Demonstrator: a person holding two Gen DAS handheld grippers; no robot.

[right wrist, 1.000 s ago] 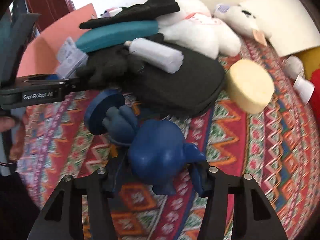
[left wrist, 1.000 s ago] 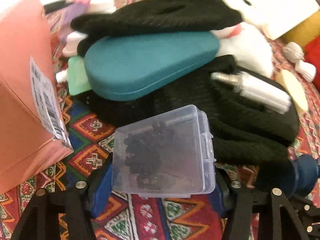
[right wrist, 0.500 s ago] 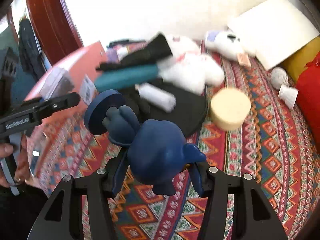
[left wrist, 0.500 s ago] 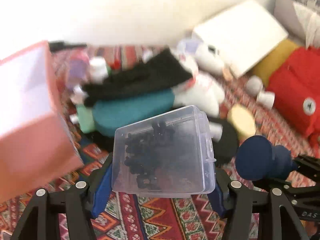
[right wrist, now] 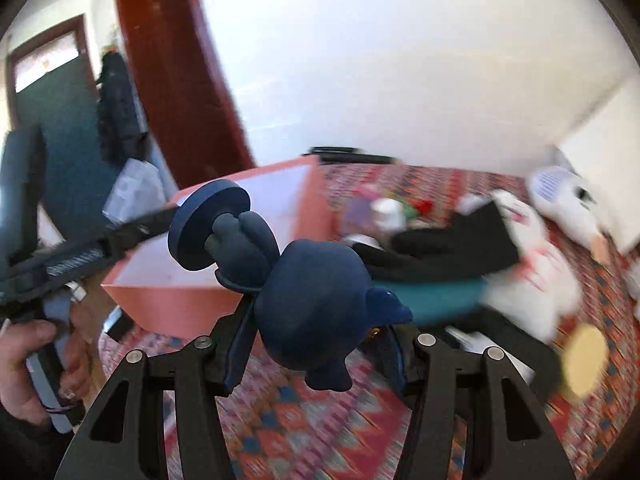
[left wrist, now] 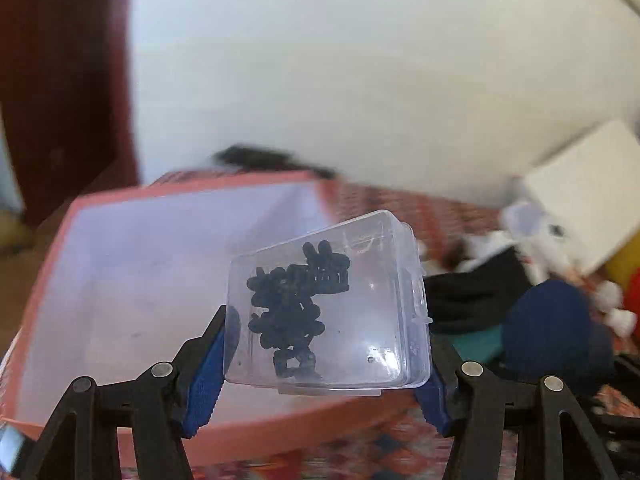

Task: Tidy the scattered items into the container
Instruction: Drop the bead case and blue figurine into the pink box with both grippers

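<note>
My left gripper (left wrist: 320, 360) is shut on a clear plastic box (left wrist: 360, 300) with small black pieces inside, held in the air in front of the open pink box (left wrist: 132, 280). The pink box also shows in the right wrist view (right wrist: 188, 292). My right gripper (right wrist: 316, 344) is shut on a dark blue figurine (right wrist: 312, 300) with a round disc base, held above the patterned cloth, to the right of the pink box. The figurine shows blurred in the left wrist view (left wrist: 552, 320).
A pile lies right of the pink box: black fabric (right wrist: 452, 248), a teal case (right wrist: 436, 296), white plush toys (right wrist: 552, 280) and a yellow round sponge (right wrist: 584, 360). A white pillow (left wrist: 580, 188) lies far right. A red-brown door (right wrist: 180, 80) stands behind.
Both grippers have lifted and swung left with their loads. The pink box's open inside now faces the left gripper; the pile has slid to the right of both views.
</note>
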